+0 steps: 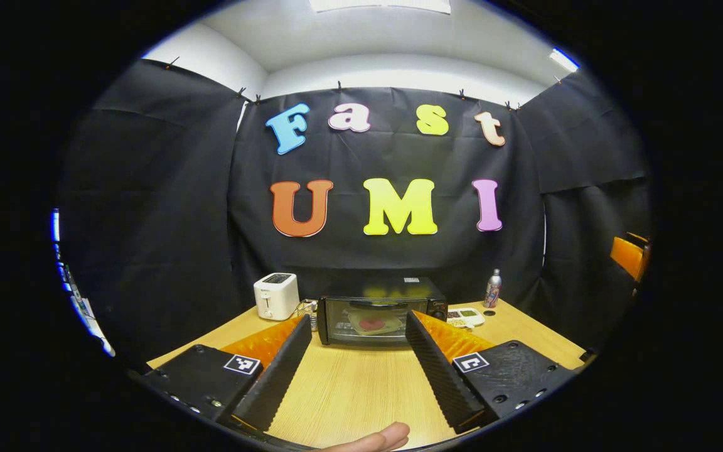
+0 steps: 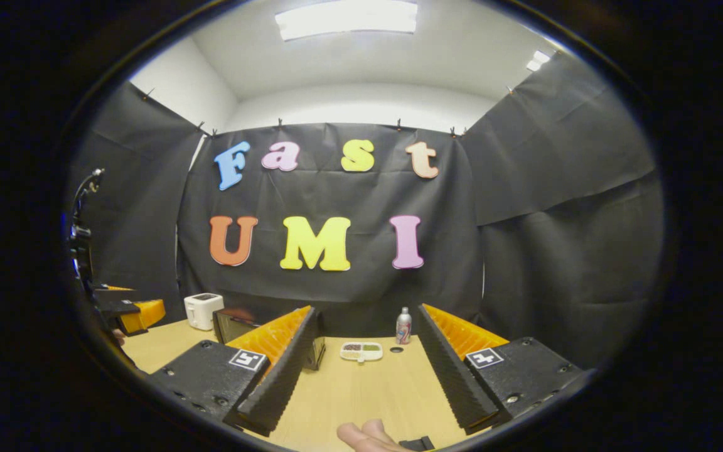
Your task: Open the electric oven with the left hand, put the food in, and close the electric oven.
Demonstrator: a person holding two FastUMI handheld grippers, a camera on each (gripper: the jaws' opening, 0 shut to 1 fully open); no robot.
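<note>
A black electric oven [image 1: 379, 311] stands at the back middle of the wooden table, door shut; a plate with something reddish [image 1: 372, 323] shows through its glass. My left gripper [image 1: 358, 339] faces it from a distance, open and holding nothing. In the right gripper view the oven [image 2: 236, 323] lies to the left, partly behind my left finger. My right gripper [image 2: 364, 336] is open with nothing in it. A white divided tray of food [image 2: 361, 350] rests on the table ahead of it, also visible right of the oven [image 1: 465, 316].
A white toaster [image 1: 277, 295] stands left of the oven. A small bottle [image 2: 403, 326] stands behind the food tray, with a dark cap [image 2: 396, 349] next to it. The other gripper [image 2: 126, 311] shows at the far left. Fingertips [image 1: 380, 437] of a hand show at the bottom.
</note>
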